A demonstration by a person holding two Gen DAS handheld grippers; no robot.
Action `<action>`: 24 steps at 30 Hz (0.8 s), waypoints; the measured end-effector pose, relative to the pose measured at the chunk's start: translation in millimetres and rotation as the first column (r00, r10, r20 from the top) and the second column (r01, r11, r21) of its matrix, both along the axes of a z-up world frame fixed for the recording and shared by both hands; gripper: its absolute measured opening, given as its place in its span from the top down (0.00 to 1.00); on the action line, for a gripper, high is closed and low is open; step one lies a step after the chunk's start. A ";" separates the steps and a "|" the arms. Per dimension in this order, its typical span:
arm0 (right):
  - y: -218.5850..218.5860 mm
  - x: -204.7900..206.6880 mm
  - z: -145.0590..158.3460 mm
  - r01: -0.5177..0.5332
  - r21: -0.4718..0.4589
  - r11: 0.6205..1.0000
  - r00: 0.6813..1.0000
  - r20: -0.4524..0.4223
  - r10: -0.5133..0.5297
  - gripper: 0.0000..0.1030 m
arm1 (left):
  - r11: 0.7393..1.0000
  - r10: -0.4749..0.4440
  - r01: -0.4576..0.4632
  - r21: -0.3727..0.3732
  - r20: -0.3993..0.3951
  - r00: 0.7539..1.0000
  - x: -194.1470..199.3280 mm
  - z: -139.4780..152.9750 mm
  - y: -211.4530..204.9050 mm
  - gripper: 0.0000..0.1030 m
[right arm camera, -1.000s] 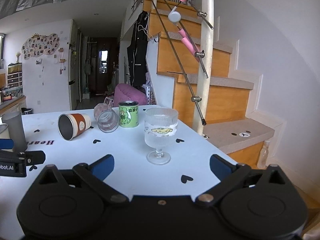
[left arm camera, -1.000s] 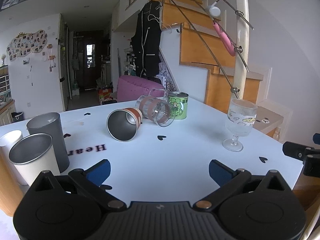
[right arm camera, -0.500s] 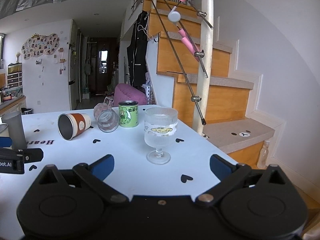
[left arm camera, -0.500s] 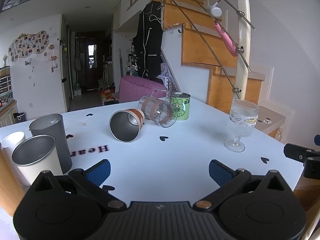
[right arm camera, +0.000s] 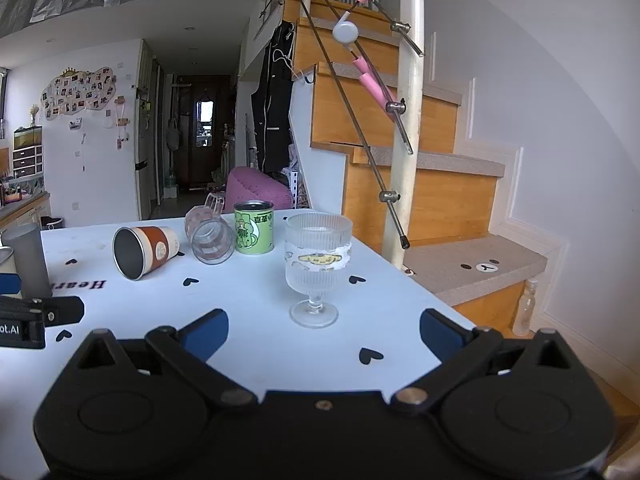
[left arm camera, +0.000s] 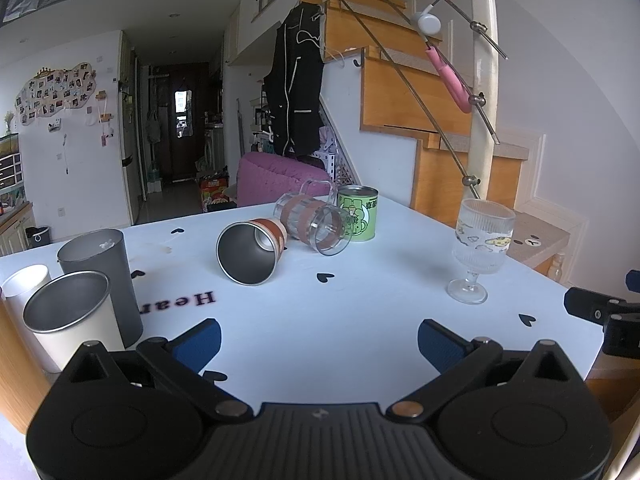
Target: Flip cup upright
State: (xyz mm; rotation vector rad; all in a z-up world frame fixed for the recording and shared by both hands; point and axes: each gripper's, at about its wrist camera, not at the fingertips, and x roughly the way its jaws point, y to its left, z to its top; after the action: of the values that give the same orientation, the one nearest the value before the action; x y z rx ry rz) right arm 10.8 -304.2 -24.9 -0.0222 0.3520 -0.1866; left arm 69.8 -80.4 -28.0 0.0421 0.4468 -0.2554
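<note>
1. Your left gripper (left arm camera: 319, 340) hovers low over the white table (left arm camera: 340, 320), jaws spread wide, holding nothing.
2. Your right gripper (right arm camera: 324, 334) is likewise spread and empty, the stemmed glass (right arm camera: 318, 268) just ahead.
3. The orange-banded cup (left arm camera: 250, 251) lies on its side mid-table, beside a tipped glass mug (left arm camera: 312, 226).

White table w/ black heart prints (left arm camera: 360, 344) | green printed tin can (left arm camera: 357, 218) upright at far side | ribbed clear stemmed glass w/ cartoon band (right arm camera: 318, 268) upright nr right edge | dark grey tumbler (left arm camera: 102, 280) beside white steel-lined cup (left arm camera: 72, 328), left | wooden stairs (right arm camera: 420, 184) behind
</note>
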 end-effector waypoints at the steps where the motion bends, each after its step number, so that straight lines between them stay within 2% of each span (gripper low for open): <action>1: 0.0 -0.1 -0.1 0.000 0.001 1.000 1.000 0.000 0.000 0.00 | 1.000 -0.001 0.001 0.000 0.000 1.000 0.0 0.0 0.0 0.00; 24: 0.9 -0.5 -0.8 -0.003 0.009 1.000 1.000 0.003 0.003 0.00 | 1.000 -0.003 0.003 0.002 0.000 1.000 -1.1 1.0 -1.9 0.00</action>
State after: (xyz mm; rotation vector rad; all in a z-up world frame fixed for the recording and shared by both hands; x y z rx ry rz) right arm 10.4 -303.4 -25.7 -0.0138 0.3495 -0.1826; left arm 68.8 -82.3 -27.0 0.0450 0.4472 -0.2577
